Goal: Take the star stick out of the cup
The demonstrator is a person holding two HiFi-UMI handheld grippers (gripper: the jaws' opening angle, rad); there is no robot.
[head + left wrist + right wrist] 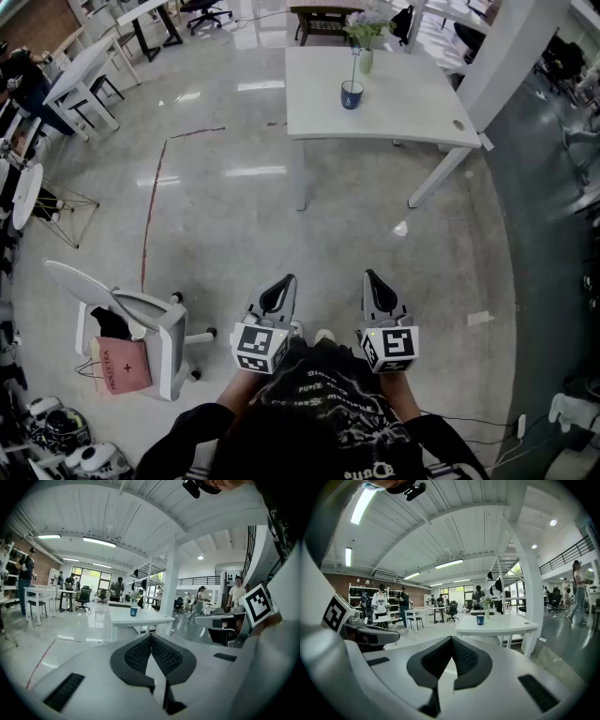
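Note:
A blue cup (352, 95) stands on a white table (412, 103) far ahead, with a thin stick (353, 64) rising from it. The cup (134, 611) looks small in the left gripper view and the cup (480, 619) is just as distant in the right gripper view. My left gripper (288, 281) and right gripper (369, 277) are held close to my body, well short of the table, both pointing toward it. Both are shut with nothing between their jaws.
A vase with flowers (365, 37) stands just behind the cup. A white office chair (141, 319) with a pink bag (122, 366) is at my left. A red line (150, 202) crosses the grey floor. More tables, chairs and people fill the room's far side.

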